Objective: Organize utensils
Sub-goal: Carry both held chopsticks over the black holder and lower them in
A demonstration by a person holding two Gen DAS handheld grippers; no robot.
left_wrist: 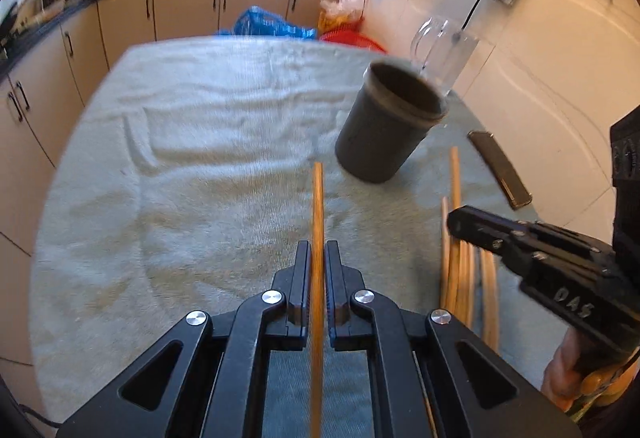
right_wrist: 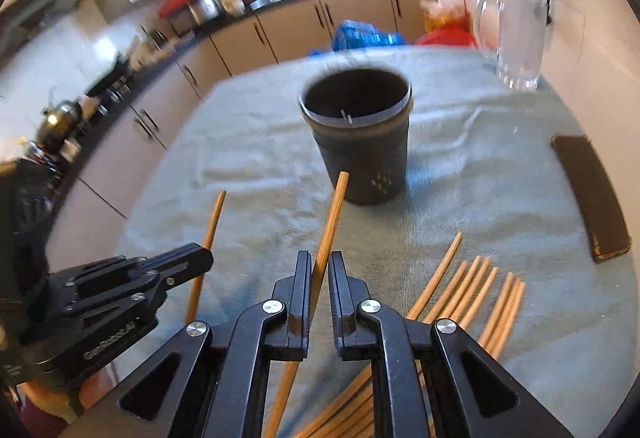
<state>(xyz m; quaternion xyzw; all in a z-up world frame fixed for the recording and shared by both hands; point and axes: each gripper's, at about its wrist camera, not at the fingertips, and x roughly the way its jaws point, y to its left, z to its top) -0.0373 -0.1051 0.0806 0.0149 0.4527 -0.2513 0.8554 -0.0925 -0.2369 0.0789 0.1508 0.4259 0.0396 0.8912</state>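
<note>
A dark grey cylindrical holder stands upright and empty on the pale green towel. My left gripper is shut on one wooden chopstick that points toward the holder; the same gripper and its chopstick show at the left of the right wrist view. My right gripper is shut on another chopstick, tilted toward the holder; its fingers show at the right of the left wrist view. Several loose chopsticks lie on the towel.
A dark flat case lies at the towel's right edge. A clear glass pitcher stands behind the holder. Kitchen cabinets, a blue bag and a red basin lie beyond the table.
</note>
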